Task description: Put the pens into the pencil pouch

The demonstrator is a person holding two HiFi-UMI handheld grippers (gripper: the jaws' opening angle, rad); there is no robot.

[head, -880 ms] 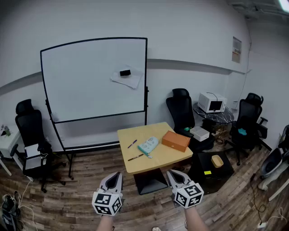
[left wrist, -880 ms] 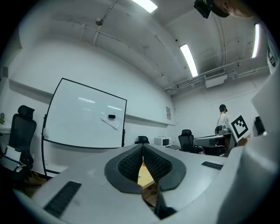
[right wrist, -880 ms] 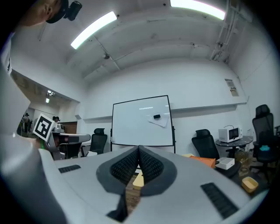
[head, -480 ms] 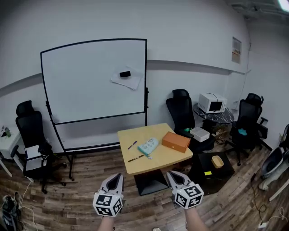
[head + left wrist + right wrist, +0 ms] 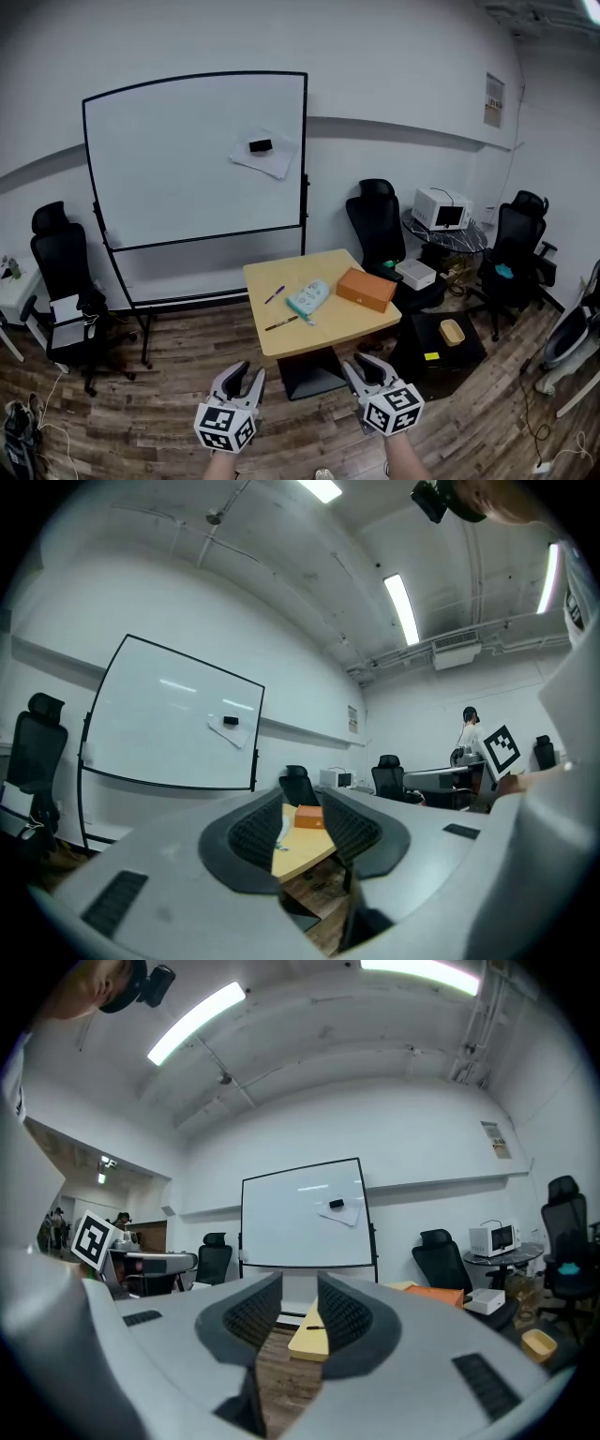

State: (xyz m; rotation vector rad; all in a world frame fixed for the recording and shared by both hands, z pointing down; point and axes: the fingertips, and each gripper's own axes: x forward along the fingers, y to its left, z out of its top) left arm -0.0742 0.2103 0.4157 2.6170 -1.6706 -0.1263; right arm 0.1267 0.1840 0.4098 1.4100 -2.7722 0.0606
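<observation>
Head view shows you standing well back from the table, both claws held level in front of you. The left gripper is released, its jaws a little apart with nothing between them. The right gripper is likewise released and empty. The pens are well apart from you on the tabletop. The far pen lies left of the pouch, and the near pen lies close to the table's front edge, just beside the pouch's lower corner. An orange box sits to the right of the pouch.

Your main risk is the pens themselves. They are thin, round and smooth, lying flat on a hard, pale wooden top, so a pad that lands off-centre will likely roll one away. The near pen could go over the edge onto the plank floor.

The pouch looks soft and floppy, pale teal. It may slide or fold if you push a pen in without pinning it with the other claw. From here you cannot tell whether its mouth is open.

Your pads are dark and ribbed, which should grip a barrel well once they close squarely across it.
</observation>
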